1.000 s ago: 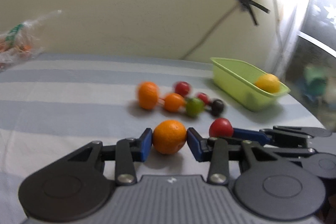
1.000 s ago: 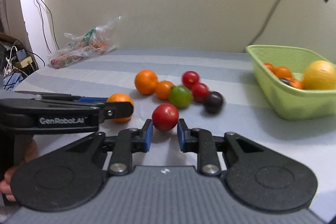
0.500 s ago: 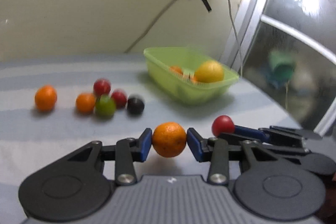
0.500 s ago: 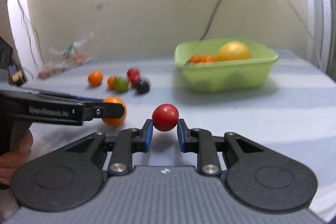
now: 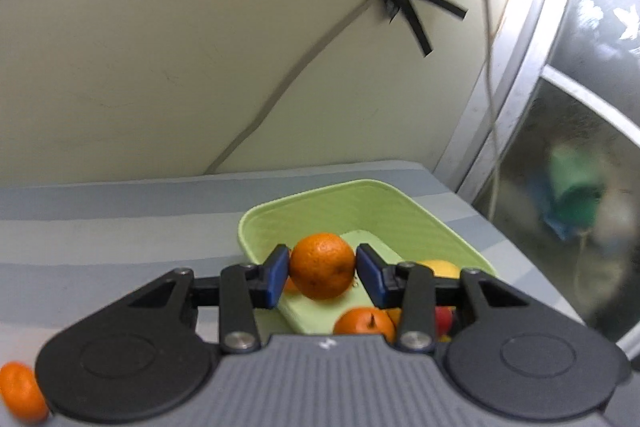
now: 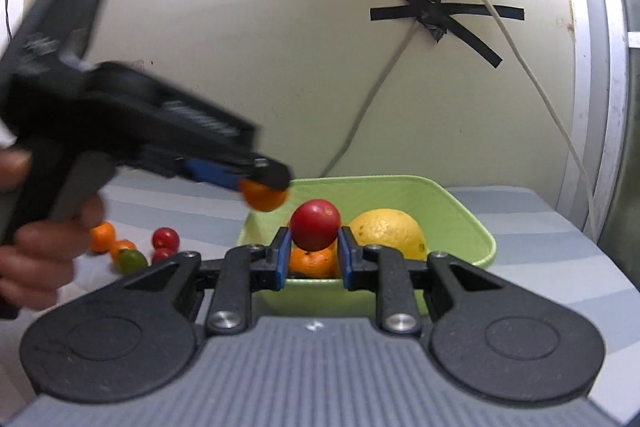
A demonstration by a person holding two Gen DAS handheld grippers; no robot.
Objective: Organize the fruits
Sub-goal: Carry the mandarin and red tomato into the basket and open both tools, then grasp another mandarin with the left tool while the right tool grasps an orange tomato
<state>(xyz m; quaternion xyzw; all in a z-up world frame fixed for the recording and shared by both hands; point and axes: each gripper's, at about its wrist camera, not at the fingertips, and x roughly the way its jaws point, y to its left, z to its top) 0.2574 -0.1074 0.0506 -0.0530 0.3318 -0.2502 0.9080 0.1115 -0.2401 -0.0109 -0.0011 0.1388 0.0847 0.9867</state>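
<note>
My left gripper is shut on an orange and holds it above the near left part of the green basket. It also shows in the right wrist view, with the orange over the basket's left rim. My right gripper is shut on a red fruit, held just in front of the basket. Inside lie a large yellow fruit and small oranges.
Several loose fruits lie on the striped cloth left of the basket: an orange, a red one, a green one. One orange lies at the lower left. A taped cable hangs on the wall behind.
Both grippers have carried their fruits right, up to the basket. The left one now hangs over the basket's left rim; the right one is close to its front wall.
</note>
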